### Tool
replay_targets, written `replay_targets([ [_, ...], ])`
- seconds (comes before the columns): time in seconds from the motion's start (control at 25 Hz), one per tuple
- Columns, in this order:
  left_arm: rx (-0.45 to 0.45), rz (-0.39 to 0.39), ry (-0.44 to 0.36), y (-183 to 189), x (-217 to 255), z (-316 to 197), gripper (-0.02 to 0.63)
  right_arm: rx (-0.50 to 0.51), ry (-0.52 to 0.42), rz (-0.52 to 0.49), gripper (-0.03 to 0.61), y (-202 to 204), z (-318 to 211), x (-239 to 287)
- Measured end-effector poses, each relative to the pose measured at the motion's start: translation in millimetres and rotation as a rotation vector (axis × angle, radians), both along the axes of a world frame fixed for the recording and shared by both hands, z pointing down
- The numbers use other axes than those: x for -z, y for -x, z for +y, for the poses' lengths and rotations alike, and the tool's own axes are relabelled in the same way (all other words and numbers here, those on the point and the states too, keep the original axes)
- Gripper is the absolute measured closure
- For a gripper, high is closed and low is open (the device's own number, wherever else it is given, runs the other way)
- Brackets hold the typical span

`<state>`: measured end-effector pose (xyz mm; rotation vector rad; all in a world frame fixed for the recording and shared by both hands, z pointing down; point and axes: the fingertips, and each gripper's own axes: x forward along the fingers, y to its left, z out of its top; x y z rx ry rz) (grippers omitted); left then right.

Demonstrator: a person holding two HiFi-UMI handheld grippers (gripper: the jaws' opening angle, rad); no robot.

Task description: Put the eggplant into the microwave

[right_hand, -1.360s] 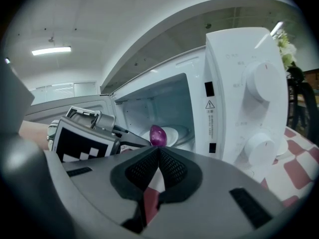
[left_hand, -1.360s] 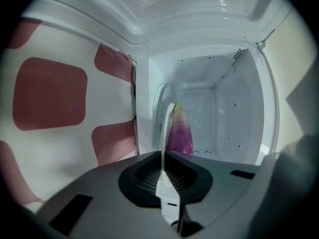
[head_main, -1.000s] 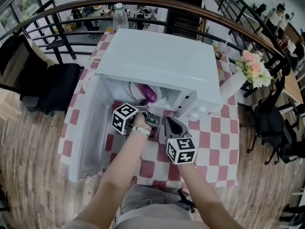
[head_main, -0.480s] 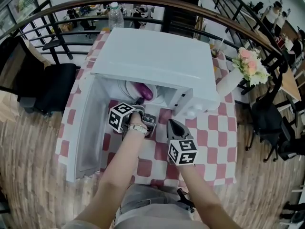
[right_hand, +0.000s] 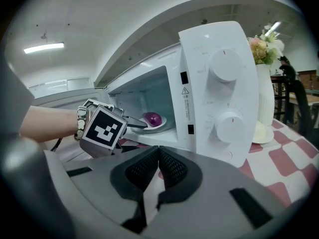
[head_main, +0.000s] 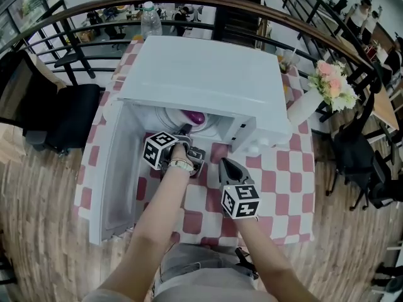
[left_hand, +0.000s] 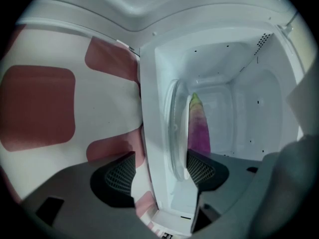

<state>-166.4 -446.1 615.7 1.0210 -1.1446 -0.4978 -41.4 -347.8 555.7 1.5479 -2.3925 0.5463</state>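
The purple eggplant (head_main: 195, 117) (left_hand: 198, 129) (right_hand: 152, 118) lies on the glass plate (left_hand: 174, 128) inside the white microwave (head_main: 208, 74) (right_hand: 219, 83). My left gripper (head_main: 184, 131) (left_hand: 162, 172) (right_hand: 130, 125) is at the oven's mouth, just short of the eggplant. Its jaws have just been opening and stand wide; the pads (left_hand: 202, 169) press on nothing, with only the plate's rim and the oven's front sill between them. My right gripper (head_main: 225, 166) (right_hand: 158, 171) hovers in front of the control panel, shut and empty.
The microwave door (head_main: 116, 168) hangs open to the left. A red-checked cloth (head_main: 277, 181) covers the table. A white vase of flowers (head_main: 330, 87) stands to the right, a water bottle (head_main: 151, 19) behind the oven, and a black chair (head_main: 69, 115) at the left.
The left jaws went from shut on the eggplant to wide open. The eggplant now rests free on the plate, deeper inside. The right gripper stayed where it was.
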Motion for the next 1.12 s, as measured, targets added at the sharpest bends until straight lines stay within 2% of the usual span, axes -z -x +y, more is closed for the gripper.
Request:
replay_targets([
  [0.32, -0.04, -0.013, 0.016, -5, -2, -17, 0.3, -0.009, 0.006, -0.009, 0.554, 2, 0, -1],
  [0.64, -0.037, -0.022, 0.022, -7, -2, -23, 0.288, -0.01, -0.003, -0.003, 0.554, 2, 3, 6],
  [0.92, -0.053, -0.044, -0.051, -6, 12, -12, 0.29, -0.013, -0.029, 0.01, 0.554, -1, 5, 19],
  [1.12, -0.021, -0.016, -0.081, 0, 24, 6, 0.301, 0.0, -0.05, 0.015, 0.554, 1, 12, 30],
])
